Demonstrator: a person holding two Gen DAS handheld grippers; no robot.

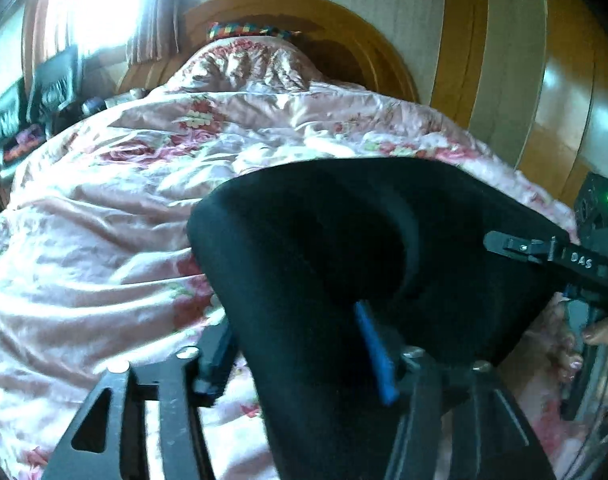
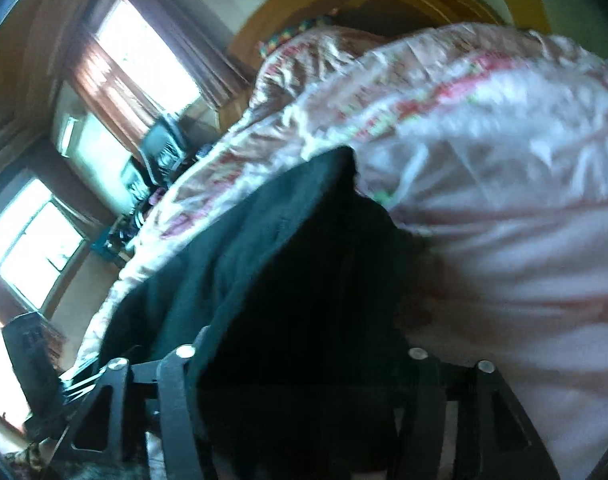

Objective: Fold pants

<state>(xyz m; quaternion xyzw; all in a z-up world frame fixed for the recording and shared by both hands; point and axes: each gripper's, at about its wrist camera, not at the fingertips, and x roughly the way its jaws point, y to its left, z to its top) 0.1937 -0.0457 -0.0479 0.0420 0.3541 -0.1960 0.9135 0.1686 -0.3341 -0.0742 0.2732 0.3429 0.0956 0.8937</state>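
Black fabric fills the middle of both wrist views: the pants (image 1: 323, 240) lie bunched on the bed, on top of a pink satin quilt (image 1: 116, 216) printed with red flowers. From the left wrist camera I see the left gripper (image 1: 294, 336) tilted down at the cloth. Its fingers (image 1: 218, 356) stand well apart, with a thick fold of the pants between them. The blue pad on the far finger shows as a bare strip against the cloth, so I read this grip as released, not clenched.

At the right edge of that view, one finger of the right gripper (image 2: 296, 344) lies across the far side of the pants, with a person's hand (image 1: 583, 344) on its handle just below. In the right wrist view the dark cloth covers that gripper's fingers completely and the picture is blurred, so I cannot tell whether they are spread or pressing on the pants.

Behind the quilt rises a curved wooden headboard (image 1: 343, 20). A bright window (image 1: 92, 8) with a curtain sits to its left.
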